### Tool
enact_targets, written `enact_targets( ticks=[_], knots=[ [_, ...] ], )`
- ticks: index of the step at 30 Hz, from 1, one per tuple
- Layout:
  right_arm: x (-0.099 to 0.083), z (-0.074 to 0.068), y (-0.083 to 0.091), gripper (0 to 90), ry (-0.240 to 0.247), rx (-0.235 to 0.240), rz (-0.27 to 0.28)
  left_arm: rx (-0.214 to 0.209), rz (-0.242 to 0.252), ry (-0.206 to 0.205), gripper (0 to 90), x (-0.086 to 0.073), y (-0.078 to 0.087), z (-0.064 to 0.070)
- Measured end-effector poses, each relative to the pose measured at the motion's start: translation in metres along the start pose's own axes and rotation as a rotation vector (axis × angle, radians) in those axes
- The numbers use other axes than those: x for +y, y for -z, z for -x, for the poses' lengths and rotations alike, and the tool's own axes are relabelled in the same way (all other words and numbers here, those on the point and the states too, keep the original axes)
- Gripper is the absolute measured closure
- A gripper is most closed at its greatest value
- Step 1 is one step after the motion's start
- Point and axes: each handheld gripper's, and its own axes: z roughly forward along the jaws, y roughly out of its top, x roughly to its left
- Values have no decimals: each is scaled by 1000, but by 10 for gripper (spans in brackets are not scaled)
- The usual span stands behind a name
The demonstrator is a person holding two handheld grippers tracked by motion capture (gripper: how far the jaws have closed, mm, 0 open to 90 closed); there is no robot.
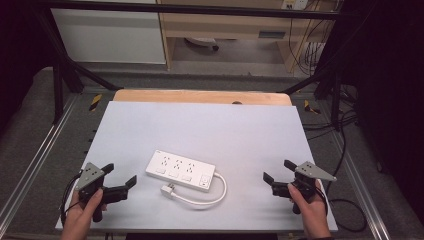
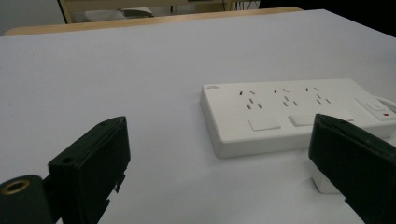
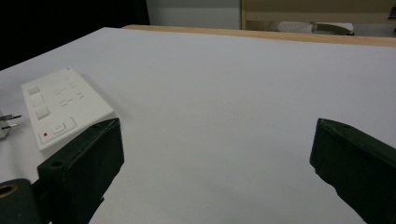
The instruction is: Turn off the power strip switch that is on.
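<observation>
The white plastic power strip with three socket groups is lying flat in the lower middle of the high view on the pale grey surface, its white cable looping to a white plug just in front of it; the likely risk is that a claw closing on the plug is dragging the light strip by the cable, or that the prongs are meeting the slots crooked; the left claw is hovering at the lower left, jaws wide apart and holding nothing, pointing toward the strip; the right claw is hanging at the lower right, likewise spread wide and empty, well apart from the strip; each is being gripped from below by a hand.
</observation>
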Motion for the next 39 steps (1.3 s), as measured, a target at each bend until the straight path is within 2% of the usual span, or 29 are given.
enact_targets(
  ticks=[2, 6, 10, 13, 17, 27, 39],
  knots=[
    [1, -1, 0, 33, 7, 7, 8, -2, 0, -1, 53, 0, 0, 1],
    [4, -3, 1, 36, -19, 26, 29, 0, -2, 8, 53, 0, 0, 0],
    [9, -4, 2, 43, -20, 26, 38, 0, -3, 9, 53, 0, 0, 0],
    [15, -4, 1, 41, -11, 31, 33, 2, -7, 8, 53, 0, 0, 0],
    [23, -7, -2, 37, -15, 61, 19, 7, -5, 8, 53, 0, 0, 0],
    [34, -20, -17, 42, 29, 107, -31, 8, -9, 8, 53, -1, 0, 0],
    [48, -39, -34, 44, 71, 148, -35, 1, -13, 4, 53, -1, 0, 1]
  ],
)
